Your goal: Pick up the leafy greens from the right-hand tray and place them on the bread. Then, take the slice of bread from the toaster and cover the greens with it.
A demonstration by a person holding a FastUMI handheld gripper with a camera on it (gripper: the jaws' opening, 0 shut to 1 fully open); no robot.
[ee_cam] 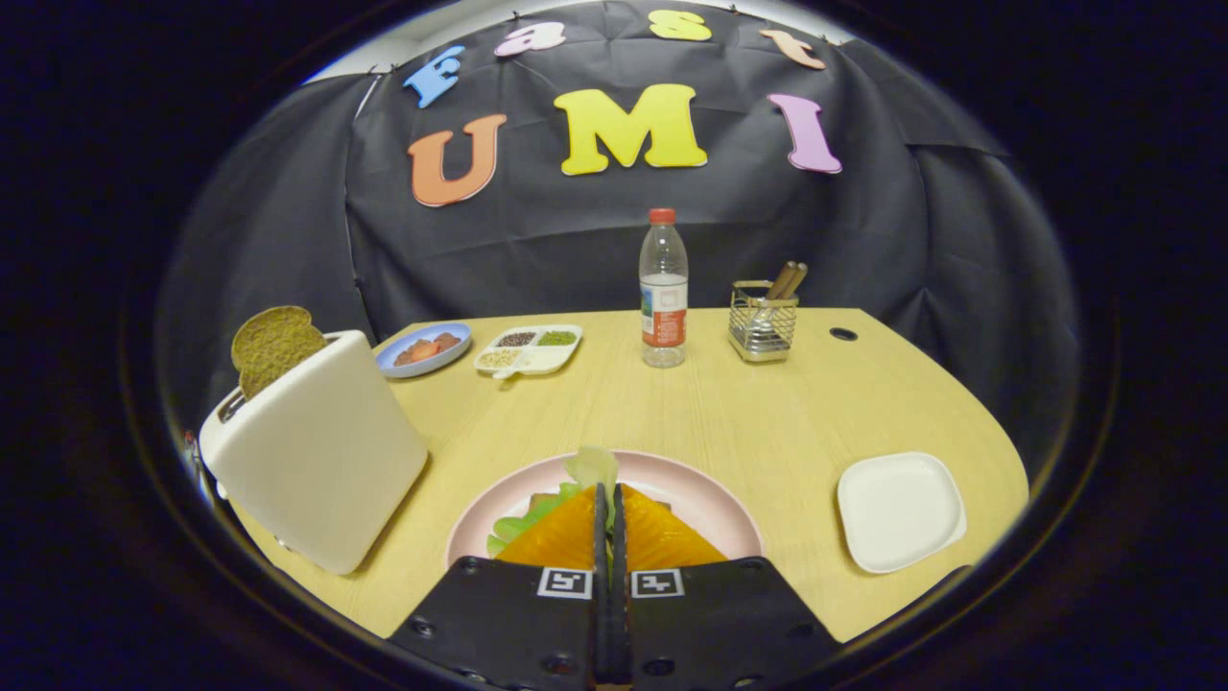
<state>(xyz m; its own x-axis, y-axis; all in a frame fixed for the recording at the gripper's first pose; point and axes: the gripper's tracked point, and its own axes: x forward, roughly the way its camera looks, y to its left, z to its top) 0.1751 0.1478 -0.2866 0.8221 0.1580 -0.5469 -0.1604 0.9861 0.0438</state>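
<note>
Already over the round pink plate (pixel 705 499), greens in grip.
Fingers (pixel 610 509) were pinched shut on the pale green leafy greens (pixel 592 468), held low for laying on the bread.

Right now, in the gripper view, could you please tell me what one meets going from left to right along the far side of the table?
Blue plate → divided tray → bottle → wire basket. Nearer, the tool is shut on the greens over the pink plate.
</note>
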